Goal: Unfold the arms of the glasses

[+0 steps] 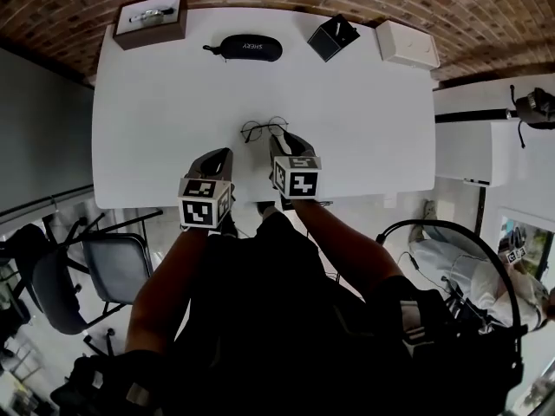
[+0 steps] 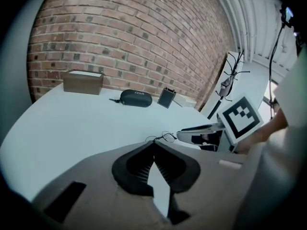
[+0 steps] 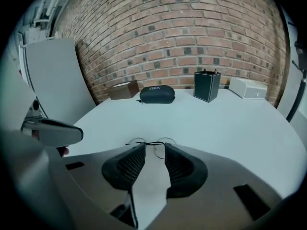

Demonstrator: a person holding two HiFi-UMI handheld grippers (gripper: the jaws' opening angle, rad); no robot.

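Thin round wire-rimmed glasses [image 1: 264, 129] lie on the white table [image 1: 156, 120], near its front middle. My right gripper [image 1: 277, 139] stands just short of them, its jaws open. In the right gripper view the glasses [image 3: 152, 143] show right past the gripper's [image 3: 154, 147] tips, one lens partly between the jaws, the pads not pressing on them. My left gripper [image 1: 226, 152] is shut and empty, to the left of the glasses and a little nearer me. From the left gripper view [image 2: 154, 142] the glasses [image 2: 166, 137] sit just ahead to the right, beside the right gripper [image 2: 199, 132].
Along the table's far edge stand a brown box [image 1: 150, 20], a black glasses case [image 1: 250, 48], a black box [image 1: 333, 37] and a white box [image 1: 408, 43]. A grey chair [image 1: 104, 267] is below the table's near left corner.
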